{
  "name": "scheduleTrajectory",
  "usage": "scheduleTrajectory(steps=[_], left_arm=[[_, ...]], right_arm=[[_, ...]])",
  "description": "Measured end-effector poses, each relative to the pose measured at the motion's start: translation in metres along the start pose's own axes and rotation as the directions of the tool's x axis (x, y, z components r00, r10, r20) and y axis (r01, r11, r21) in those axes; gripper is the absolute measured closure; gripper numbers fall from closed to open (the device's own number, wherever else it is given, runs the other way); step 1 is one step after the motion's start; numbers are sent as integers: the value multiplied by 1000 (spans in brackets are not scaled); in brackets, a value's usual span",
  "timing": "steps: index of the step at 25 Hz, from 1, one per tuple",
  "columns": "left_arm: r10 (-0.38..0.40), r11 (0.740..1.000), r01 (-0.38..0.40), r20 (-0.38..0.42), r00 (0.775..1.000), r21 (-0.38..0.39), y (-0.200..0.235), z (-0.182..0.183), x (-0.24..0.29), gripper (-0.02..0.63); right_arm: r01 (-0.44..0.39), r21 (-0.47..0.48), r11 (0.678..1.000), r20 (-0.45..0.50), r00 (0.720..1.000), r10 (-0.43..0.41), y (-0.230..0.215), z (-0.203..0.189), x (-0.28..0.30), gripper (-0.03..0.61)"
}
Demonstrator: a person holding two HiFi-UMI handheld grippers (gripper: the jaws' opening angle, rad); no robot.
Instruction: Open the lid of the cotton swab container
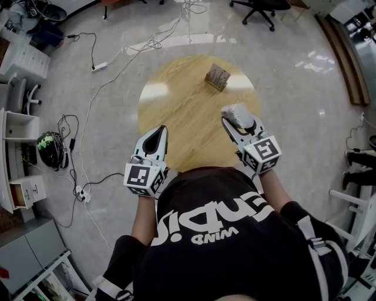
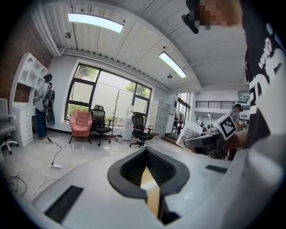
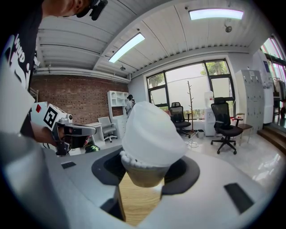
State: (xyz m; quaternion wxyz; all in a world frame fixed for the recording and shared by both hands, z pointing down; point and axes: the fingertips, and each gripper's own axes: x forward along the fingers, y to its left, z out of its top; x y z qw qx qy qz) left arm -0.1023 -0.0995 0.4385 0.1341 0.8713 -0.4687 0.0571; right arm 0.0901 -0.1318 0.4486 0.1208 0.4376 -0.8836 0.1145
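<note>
Container (image 1: 237, 111) is sitting clamped in your right claw (image 1: 238, 122), over the desk (image 1: 182, 117), its lid (image 3: 149, 134) pointing away from you and apparently still on. Your left claw (image 1: 160, 133) is hanging pressed together, empty, probably free for pulling the lid.

There are two grippers: the left gripper (image 1: 163, 130) and the right gripper (image 1: 239, 123). There is one round table (image 1: 182, 120), one small box (image 1: 217, 77) and one tub of cotton swabs (image 1: 235, 112). Seen from above, there is one black chair (image 1: 261, 7), one helmet (image 1: 49, 150) and maybe two plug strips (image 1: 100, 66), though the second (image 1: 81, 193) is tiny.
</note>
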Motion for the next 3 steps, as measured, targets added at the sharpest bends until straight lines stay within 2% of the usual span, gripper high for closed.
scheduleTrajectory(steps=[3], left_arm=[[2, 1000, -2, 1, 1000, -1, -1, 0, -1, 603]], right_arm=[[-5, -3, 1000, 2, 1000, 5, 1, 1, 0, 379]])
